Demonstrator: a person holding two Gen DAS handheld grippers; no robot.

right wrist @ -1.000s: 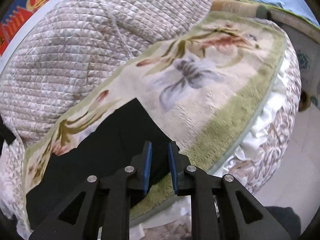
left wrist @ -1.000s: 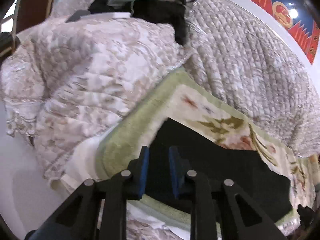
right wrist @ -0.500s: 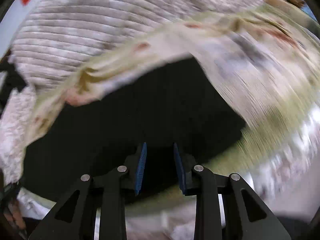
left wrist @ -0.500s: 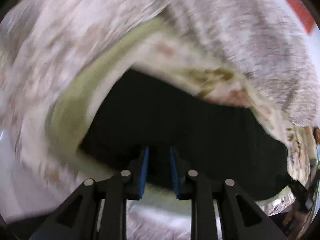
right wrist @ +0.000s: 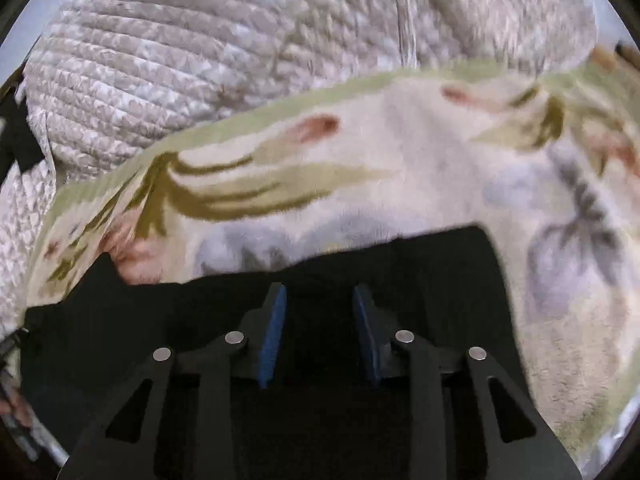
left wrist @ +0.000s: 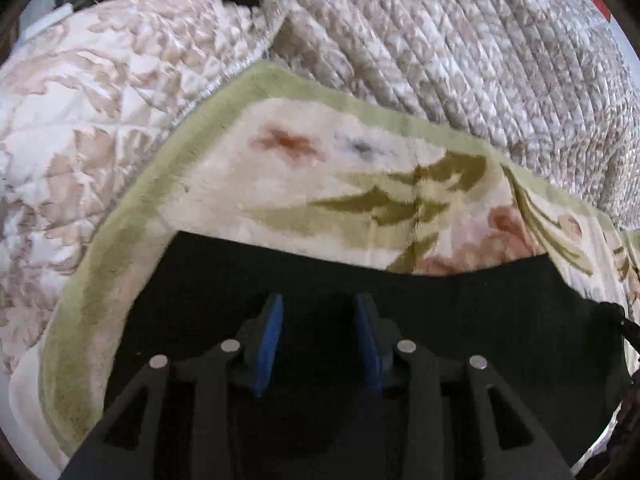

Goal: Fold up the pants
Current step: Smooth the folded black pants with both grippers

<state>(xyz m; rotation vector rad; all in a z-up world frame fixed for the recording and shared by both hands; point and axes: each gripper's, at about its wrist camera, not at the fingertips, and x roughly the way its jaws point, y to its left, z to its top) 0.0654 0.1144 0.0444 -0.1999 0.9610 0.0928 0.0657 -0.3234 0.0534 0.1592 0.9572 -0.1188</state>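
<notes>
Left wrist view: my left gripper (left wrist: 319, 322) stands with its blue pads parted and nothing between them, over the black pants (left wrist: 460, 320). These lie flat on the floral blanket (left wrist: 340, 172) with the green border, and a quilted bedspread (left wrist: 480, 48) is bunched behind. Right wrist view: my right gripper (right wrist: 319, 314) is likewise spread and empty above the pants (right wrist: 420, 272), whose far edge crosses the blanket (right wrist: 400, 184).
</notes>
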